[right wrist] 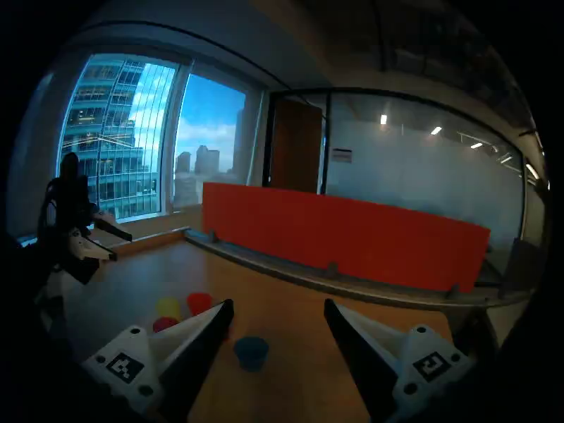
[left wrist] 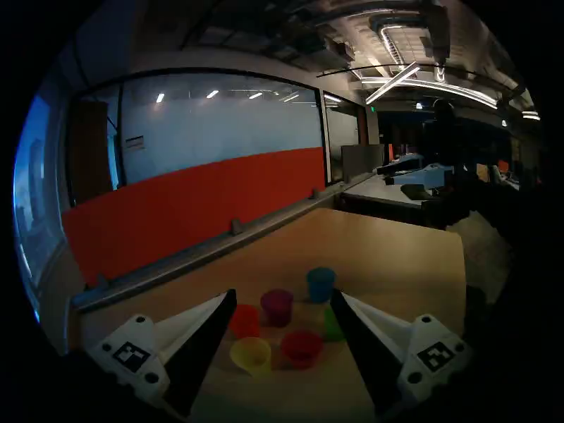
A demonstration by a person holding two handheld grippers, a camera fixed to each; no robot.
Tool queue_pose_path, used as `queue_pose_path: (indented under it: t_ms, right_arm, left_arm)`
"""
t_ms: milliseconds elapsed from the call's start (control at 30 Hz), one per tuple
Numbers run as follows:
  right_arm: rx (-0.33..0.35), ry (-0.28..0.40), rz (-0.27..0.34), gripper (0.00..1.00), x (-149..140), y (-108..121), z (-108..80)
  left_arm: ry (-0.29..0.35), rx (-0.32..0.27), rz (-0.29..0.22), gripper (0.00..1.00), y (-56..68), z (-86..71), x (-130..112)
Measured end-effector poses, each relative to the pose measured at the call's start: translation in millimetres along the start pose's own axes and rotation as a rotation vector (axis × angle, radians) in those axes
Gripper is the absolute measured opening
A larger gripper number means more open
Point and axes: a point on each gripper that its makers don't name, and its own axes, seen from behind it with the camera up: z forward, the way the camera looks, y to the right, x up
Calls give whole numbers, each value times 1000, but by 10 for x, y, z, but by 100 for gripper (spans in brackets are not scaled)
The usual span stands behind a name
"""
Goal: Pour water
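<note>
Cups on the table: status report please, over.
Left gripper open, empty. Right gripper open, empty. Six cups clustered upright on table, untouched; blue cup just ahead of right fingers. Nothing blocking.

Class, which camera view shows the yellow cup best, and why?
The left gripper view: the yellow cup stands whole and near, between the fingers of the left hand-held gripper, its open mouth visible. The right gripper view shows it smaller and dimmer, off to the left beside a red cup.
</note>
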Motion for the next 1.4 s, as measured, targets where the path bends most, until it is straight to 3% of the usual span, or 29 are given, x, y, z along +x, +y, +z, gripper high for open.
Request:
queue_pose_path:
  t_ms: [767,1400]
  right_arm:
    - [21,-56,11,100,-230,-37,113]
    - [33,-126,18,100,-663,-66,309]
  left_arm:
    - [-110,-182,23,99,447,287,-369]
    - [-179,-259,29,99,649,579,-721]
